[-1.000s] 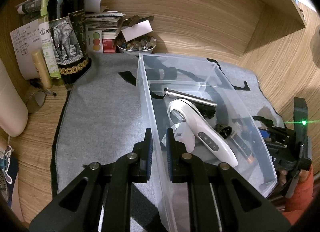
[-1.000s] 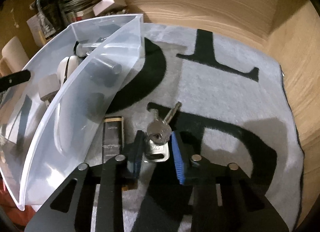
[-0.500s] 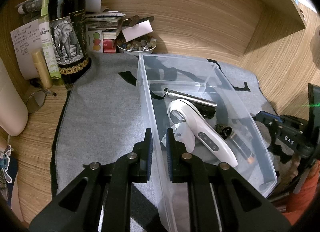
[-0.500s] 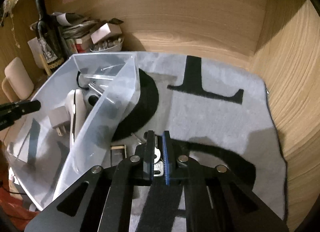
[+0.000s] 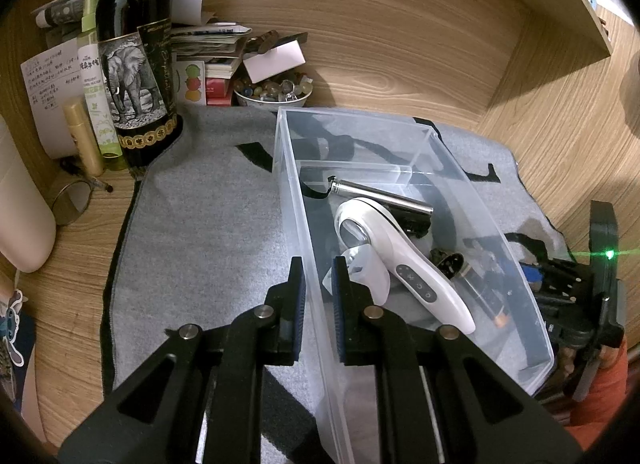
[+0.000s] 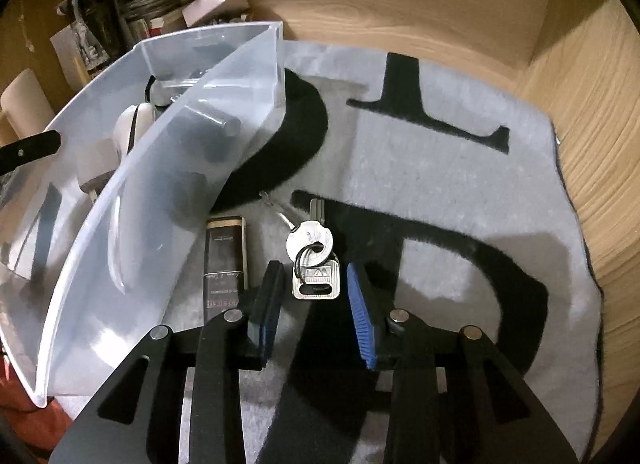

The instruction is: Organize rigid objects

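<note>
A clear plastic bin stands on a grey mat and holds a white handheld device, a metal cylinder, a white plug and small dark items. My left gripper is shut on the bin's left wall, one finger on each side. In the right wrist view the bin is at left. A bunch of keys lies on the mat between the fingers of my right gripper, which is open. A dark rectangular lighter-like item lies beside the keys, next to the bin.
A wine bottle, tubes, papers, books and a bowl of beads crowd the back left corner. Wooden walls enclose the desk at back and right. The grey mat has black letters. A shelf hangs upper right.
My right gripper, shut and raised half a second ago, is down at the mat and open, with the keys lying between its fingers. My left gripper has stayed clamped on the bin wall.
</note>
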Tool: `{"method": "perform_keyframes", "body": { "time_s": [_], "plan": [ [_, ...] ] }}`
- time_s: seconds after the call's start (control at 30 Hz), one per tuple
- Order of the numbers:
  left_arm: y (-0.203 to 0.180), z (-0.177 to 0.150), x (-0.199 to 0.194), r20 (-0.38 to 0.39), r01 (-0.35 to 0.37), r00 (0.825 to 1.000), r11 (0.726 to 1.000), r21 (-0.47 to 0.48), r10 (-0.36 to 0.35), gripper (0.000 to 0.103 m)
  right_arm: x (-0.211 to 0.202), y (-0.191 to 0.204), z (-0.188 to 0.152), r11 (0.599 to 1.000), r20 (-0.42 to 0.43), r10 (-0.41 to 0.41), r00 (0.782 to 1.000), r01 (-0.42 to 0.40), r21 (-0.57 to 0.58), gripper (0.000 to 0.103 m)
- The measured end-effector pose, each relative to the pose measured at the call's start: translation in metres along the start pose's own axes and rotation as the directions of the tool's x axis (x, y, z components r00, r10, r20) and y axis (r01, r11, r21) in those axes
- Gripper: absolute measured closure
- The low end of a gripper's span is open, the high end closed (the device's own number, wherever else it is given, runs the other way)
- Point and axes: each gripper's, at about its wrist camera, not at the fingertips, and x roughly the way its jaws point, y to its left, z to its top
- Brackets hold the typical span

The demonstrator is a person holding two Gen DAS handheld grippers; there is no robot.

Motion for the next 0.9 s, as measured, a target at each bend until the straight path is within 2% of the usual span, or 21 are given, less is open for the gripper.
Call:
{"method": "perform_keyframes", "body": {
  "time_s": [0.03,0.23,0.5,0.53,0.57,0.7,0.8,0.9],
  "plan": [
    [0.000,0.000,0.000,0.001,0.000,1.000,1.000,0.000,0.000,0.091,0.000,-0.002,0.001,1.000,0.005,0.001,1.000,-0.002,0.014,0.081],
    [0.000,0.000,0.000,-0.001,0.000,1.000,1.000,-0.001,0.000,0.091,-0.008,-0.002,0.004,1.000,0.033,-0.010,0.999,0.009,0.021,0.081],
    [0.000,0.000,0.000,0.000,0.001,1.000,1.000,-0.002,-0.001,0.091,-0.040,-0.008,0.017,0.998,0.134,-0.039,0.990,0.033,0.046,0.082],
    [0.000,0.000,0.000,0.000,0.001,1.000,1.000,-0.001,-0.001,0.091,-0.046,-0.009,0.019,0.998,0.153,-0.043,0.987,0.036,0.048,0.083],
    [0.000,0.000,0.000,0.000,0.002,1.000,1.000,-0.001,-0.002,0.091,-0.051,-0.009,0.022,0.998,0.168,-0.046,0.985,0.038,0.050,0.096],
    [0.000,0.000,0.000,0.000,0.002,1.000,1.000,-0.002,-0.002,0.091,-0.064,-0.010,0.032,0.998,0.214,-0.047,0.976,0.037,0.052,0.097],
    [0.000,0.000,0.000,0.000,0.002,1.000,1.000,0.000,-0.002,0.091,-0.063,-0.011,0.033,0.998,0.211,-0.042,0.977,0.032,0.048,0.097],
    [0.000,0.000,0.000,0.000,0.001,1.000,1.000,-0.001,-0.001,0.091,-0.053,-0.011,0.029,0.998,0.157,-0.036,0.987,0.028,0.050,0.096]
  ]
}}
